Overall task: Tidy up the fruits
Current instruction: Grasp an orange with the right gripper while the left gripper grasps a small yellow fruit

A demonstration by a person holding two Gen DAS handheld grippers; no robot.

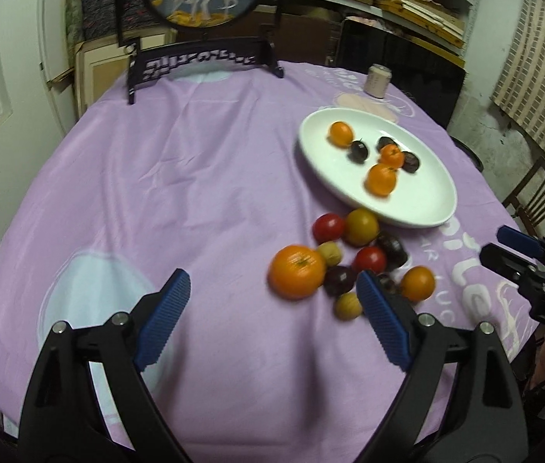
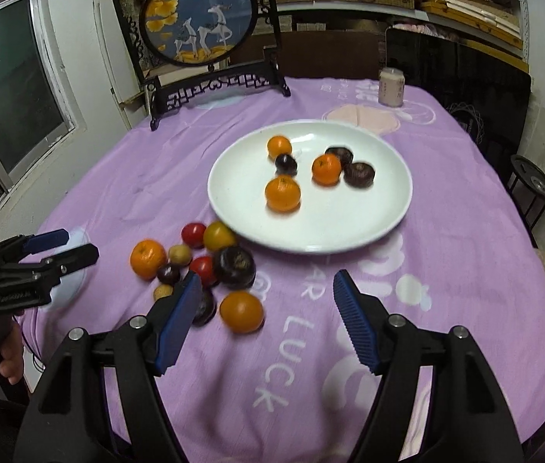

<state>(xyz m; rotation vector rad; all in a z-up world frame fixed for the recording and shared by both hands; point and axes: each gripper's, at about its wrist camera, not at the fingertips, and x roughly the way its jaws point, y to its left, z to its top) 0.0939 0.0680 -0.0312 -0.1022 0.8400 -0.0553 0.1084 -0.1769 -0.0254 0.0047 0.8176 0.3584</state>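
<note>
Fruits point(image 2: 210, 266) sit in a loose pile on the purple tablecloth point(image 2: 446, 231), right against the white plate point(image 2: 349, 231) at its 7 o'clock edge: oranges, red tomatoes, a yellow one, dark plums, a couple of small yellowish ones. The plate already has three oranges point(image 2: 282, 193) and three dark fruits point(image 2: 358, 174) on it. Left gripper point(image 1: 274, 303) hangs wide open, nothing in it, pile at about its 1 o'clock. Right gripper point(image 2: 266, 295) is roughly half open and empty too, one orange point(image 2: 241, 311) lying on the cloth between its fingers, untouched. A can point(image 2: 391, 87) stands at the plate's 1 o'clock.
</note>
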